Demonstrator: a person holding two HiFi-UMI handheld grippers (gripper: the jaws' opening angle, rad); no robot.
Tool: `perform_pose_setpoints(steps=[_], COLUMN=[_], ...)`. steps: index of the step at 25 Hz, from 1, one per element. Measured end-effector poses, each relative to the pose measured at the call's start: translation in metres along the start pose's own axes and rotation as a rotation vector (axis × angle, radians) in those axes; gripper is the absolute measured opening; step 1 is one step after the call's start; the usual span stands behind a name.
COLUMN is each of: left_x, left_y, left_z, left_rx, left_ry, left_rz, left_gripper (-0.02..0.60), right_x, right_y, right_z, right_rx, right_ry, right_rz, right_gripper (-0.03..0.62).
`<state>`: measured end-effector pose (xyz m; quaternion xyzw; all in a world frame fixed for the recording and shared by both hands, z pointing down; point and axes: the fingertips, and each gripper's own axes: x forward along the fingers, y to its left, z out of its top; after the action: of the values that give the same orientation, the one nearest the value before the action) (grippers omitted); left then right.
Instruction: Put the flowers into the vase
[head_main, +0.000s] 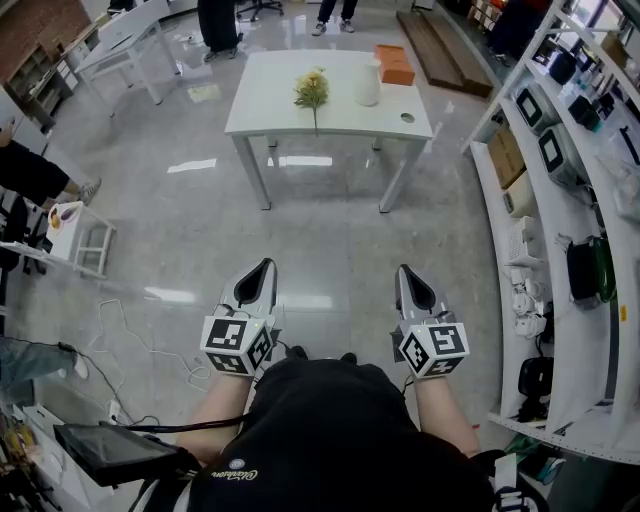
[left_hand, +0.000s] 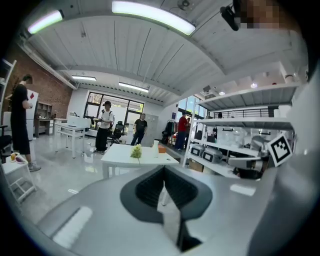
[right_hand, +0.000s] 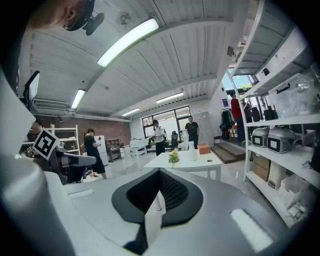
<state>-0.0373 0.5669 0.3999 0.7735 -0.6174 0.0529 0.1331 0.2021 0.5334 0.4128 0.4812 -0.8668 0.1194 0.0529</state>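
A small bunch of yellow-green flowers (head_main: 313, 90) lies on the white table (head_main: 290, 120) far ahead, with its stem towards the front edge. A white vase (head_main: 368, 82) stands upright just right of the flowers. Both grippers are held close to the person's body, well short of the table. The left gripper (head_main: 265, 268) is shut and empty, and so is the right gripper (head_main: 405, 272). In the left gripper view the flowers (left_hand: 136, 151) and vase (left_hand: 155, 148) are small beyond the shut left gripper (left_hand: 164, 186). The right gripper view shows the flowers (right_hand: 173, 157) and vase (right_hand: 191, 150) past the shut right gripper (right_hand: 159, 200).
An orange box (head_main: 395, 64) sits at the table's far right corner. White shelves (head_main: 560, 230) with appliances run along the right. A small white stool (head_main: 80, 235) stands at left, cables (head_main: 130, 340) lie on the glossy floor, and people (left_hand: 104, 125) stand behind the table.
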Motion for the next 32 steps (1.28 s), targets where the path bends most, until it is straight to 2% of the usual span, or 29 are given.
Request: perform_pose_setpoints(steps=[5, 10, 21, 27, 32], left_x=[0.003, 0.007, 0.019, 0.057, 0.113], left_y=[0.002, 0.013, 0.069, 0.086, 0.097], left_z=[0.002, 0.002, -0.007, -0.008, -0.002], left_rx=[0.005, 0.001, -0.015, -0.029, -0.030], left_ry=[-0.002, -0.002, 0.025, 0.058, 0.074], left_rz=[-0.005, -0.009, -0.029, -0.040, -0.027], left_gripper=[0.008, 0.008, 0.008, 0.008, 0.008], right_x=[0.006, 0.019, 0.066, 0.102, 0.153], right_y=[0.009, 0.017, 0.037, 0.026, -0.010], right_z=[0.006, 0.004, -0.004, -0.004, -0.001], right_rx=[0.008, 0.015, 0.022, 0.031, 0.044], right_ry=[-0.030, -0.018, -0.002, 0.022, 0.031], right_rz=[0.019, 0.010, -0.048, -0.057, -0.047], right_gripper=[-0.001, 0.000, 0.000, 0.000, 0.000])
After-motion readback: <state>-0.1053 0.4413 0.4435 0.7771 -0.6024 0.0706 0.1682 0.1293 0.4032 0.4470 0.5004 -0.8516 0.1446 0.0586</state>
